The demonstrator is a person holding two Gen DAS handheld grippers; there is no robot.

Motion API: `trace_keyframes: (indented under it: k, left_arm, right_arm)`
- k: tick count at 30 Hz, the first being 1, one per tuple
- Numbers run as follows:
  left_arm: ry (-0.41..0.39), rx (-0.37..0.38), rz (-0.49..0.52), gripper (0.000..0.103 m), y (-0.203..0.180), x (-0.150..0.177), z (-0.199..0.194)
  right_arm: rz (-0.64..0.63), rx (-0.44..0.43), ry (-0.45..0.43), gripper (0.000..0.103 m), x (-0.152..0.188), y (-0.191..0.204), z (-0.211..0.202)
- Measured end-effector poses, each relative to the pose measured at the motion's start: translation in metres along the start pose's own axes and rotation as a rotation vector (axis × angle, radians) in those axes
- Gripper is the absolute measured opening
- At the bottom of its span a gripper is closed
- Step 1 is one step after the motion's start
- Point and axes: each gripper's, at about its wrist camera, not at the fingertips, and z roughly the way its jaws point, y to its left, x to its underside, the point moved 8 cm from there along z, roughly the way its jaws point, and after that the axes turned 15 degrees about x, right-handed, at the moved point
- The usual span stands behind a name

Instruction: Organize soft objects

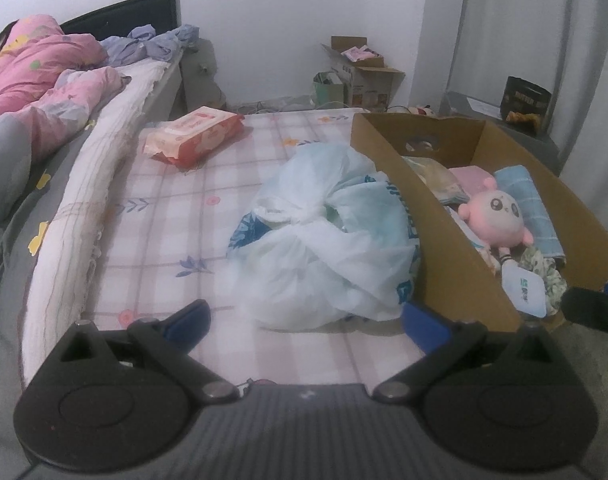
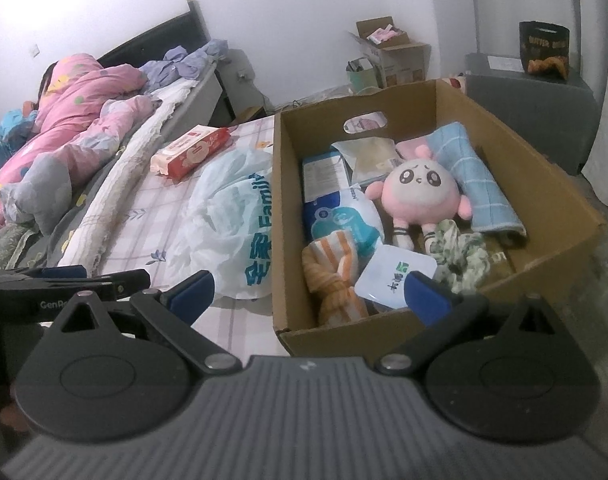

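Left tool (image 1: 305,318) hovering spread and empty, facing plastic bag (image 1: 327,236) lying crumpled at frame centre on mattress (image 1: 164,216), touching cardboard box (image 1: 435,216) wall. Right tool (image 2: 309,294) also spread, holding nothing, over box's near corner. Bag's long axis running roughly near-to-far. Likely risk: thin slippery film sliding from pinch, or bag snagging on box rim. Wipes pack (image 1: 194,134) waiting upper left.

Checked mattress (image 1: 176,216) under plastic bag (image 1: 327,240), wipes pack (image 1: 196,134) and cardboard box (image 1: 455,256).
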Motion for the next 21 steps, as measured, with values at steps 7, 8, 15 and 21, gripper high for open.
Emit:
trace_keyframes:
  k: [7, 8, 15, 21]
  left_arm:
    - [-0.002, -0.002, -0.012, 0.103, -0.001, 0.001, -0.003]
    - [0.000, -0.003, -0.013, 0.103, -0.002, 0.002, -0.003]
    - [0.025, 0.006, -0.026, 0.103, -0.004, 0.009, -0.002]
    - [0.023, 0.028, -0.019, 0.103, -0.014, 0.013, -0.004]
  right_arm:
    - [-0.011, 0.009, 0.025, 0.102, 0.006, -0.002, 0.000]
    - [-0.016, 0.010, 0.029, 0.102, 0.006, -0.001, 0.000]
    - [-0.026, 0.035, 0.038, 0.102, 0.008, -0.006, -0.003]
    - [-0.025, 0.070, 0.038, 0.102, 0.012, -0.011, -0.008]
